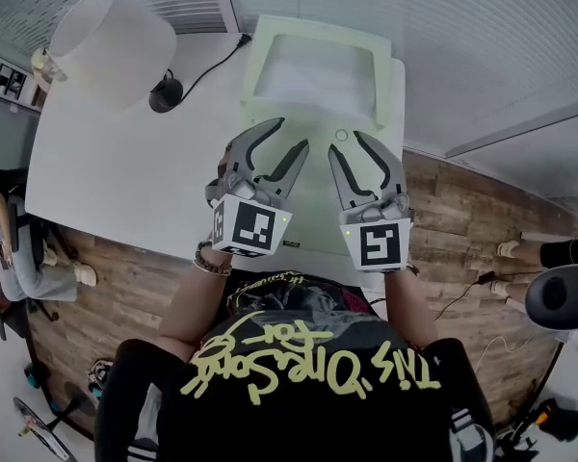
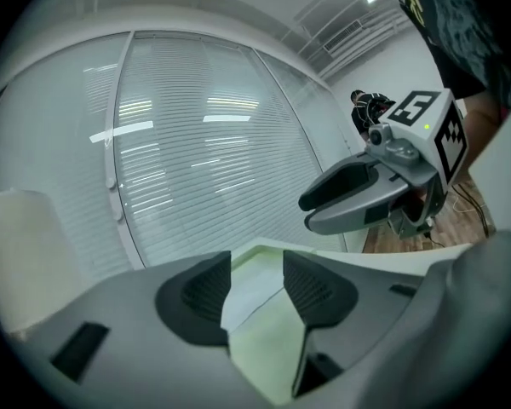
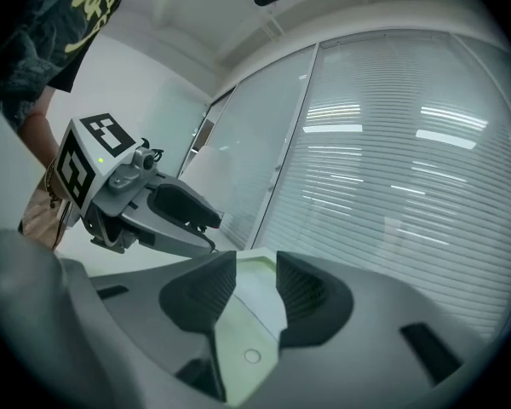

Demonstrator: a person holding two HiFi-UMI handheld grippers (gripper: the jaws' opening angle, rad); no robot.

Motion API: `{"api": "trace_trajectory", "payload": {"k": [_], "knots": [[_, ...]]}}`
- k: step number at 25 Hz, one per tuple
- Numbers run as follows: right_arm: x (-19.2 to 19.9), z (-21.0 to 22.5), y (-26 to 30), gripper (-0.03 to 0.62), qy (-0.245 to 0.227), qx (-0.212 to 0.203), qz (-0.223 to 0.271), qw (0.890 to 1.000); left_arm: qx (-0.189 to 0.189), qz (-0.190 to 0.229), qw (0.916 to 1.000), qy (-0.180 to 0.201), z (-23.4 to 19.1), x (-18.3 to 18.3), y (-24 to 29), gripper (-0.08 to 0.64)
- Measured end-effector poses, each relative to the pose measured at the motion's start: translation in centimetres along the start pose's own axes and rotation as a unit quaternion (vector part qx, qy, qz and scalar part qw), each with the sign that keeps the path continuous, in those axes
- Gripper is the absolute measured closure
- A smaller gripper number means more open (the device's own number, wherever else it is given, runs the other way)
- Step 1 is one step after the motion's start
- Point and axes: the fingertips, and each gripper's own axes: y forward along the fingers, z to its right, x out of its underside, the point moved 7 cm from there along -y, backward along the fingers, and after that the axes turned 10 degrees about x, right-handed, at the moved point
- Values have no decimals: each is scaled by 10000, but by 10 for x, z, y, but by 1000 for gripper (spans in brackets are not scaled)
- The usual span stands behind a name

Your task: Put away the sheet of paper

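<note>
Tool left (image 1: 291,135), tool right (image 1: 345,142), both partly open, empty

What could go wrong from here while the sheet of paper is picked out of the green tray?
The sheet of paper lies flat inside the pale green tray, so jaws may crease it or miss its edge. The left gripper and right gripper hover close together, both open and empty, and could bump each other.

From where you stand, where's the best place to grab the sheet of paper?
Likely its near edge, coming in low from your side: the sheet of paper lies flat in the pale green tray, whose raised rim borders the far and side edges.
</note>
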Motion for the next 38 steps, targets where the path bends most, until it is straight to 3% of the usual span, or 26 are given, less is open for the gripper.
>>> {"api": "trace_trajectory", "payload": {"k": [4, 7, 9, 13, 19, 28, 38], "knots": [[-10, 3, -5, 465, 194, -84, 218, 9995, -111, 256, 9996, -73, 1, -8, -8, 413], [-22, 4, -8, 516, 1310, 213, 626, 9892, -293, 412, 9986, -178, 0, -12, -13, 471], [-27, 4, -11, 535, 1585, 224, 687, 9847, -368, 466, 9981, -174, 0, -16, -17, 515], [-31, 1, -15, 574, 1708, 117, 658, 9830, -321, 528, 9980, 91, -3, -26, -21, 541], [-35, 2, -24, 584, 1928, 154, 623, 9791, -321, 641, 9974, 12, 0, -30, -26, 549], [-39, 4, -31, 586, 1916, 464, 613, 9785, -214, 646, 9977, -16, 5, -31, -28, 550], [-43, 1, -35, 586, 1878, 453, 569, 9795, -208, 772, 9968, -83, 4, -34, -33, 549]]}}
